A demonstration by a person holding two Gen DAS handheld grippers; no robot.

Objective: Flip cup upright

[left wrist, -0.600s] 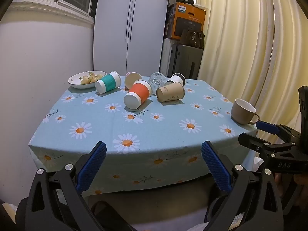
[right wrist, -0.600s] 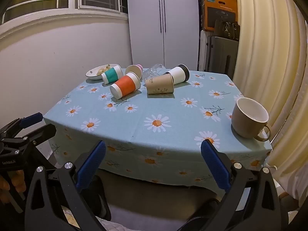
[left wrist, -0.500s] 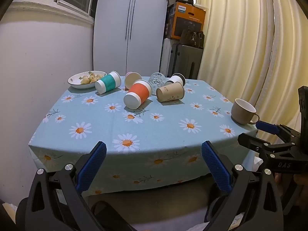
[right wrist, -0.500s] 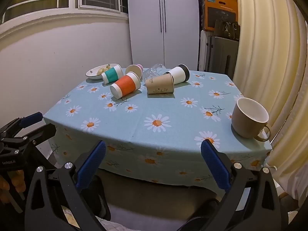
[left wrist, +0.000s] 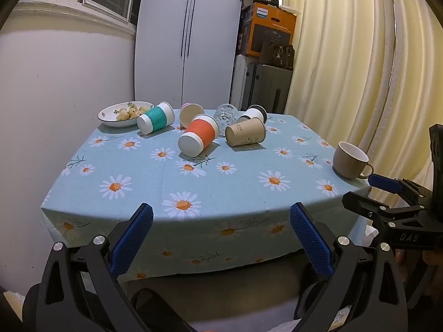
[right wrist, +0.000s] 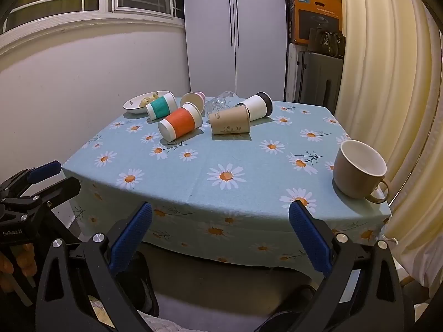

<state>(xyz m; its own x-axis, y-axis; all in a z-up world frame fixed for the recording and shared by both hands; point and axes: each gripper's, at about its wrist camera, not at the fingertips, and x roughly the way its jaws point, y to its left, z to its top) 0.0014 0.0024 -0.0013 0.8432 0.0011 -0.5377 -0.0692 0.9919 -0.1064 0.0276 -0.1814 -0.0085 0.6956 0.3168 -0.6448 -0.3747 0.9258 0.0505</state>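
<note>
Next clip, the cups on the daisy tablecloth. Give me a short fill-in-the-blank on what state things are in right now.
1. The beige mug near the table's right edge stands ____.
2. The orange cup lies on its ____.
3. The jaws of both the left gripper and the right gripper are ____ and hold nothing.
4. The bowl of food sits just behind the ____ cup.

Missing words: upright; side; open; teal

Warm, dim indoor light from above, soft short shadows, sharp centre, strong fisheye bending and dark corners.
</note>
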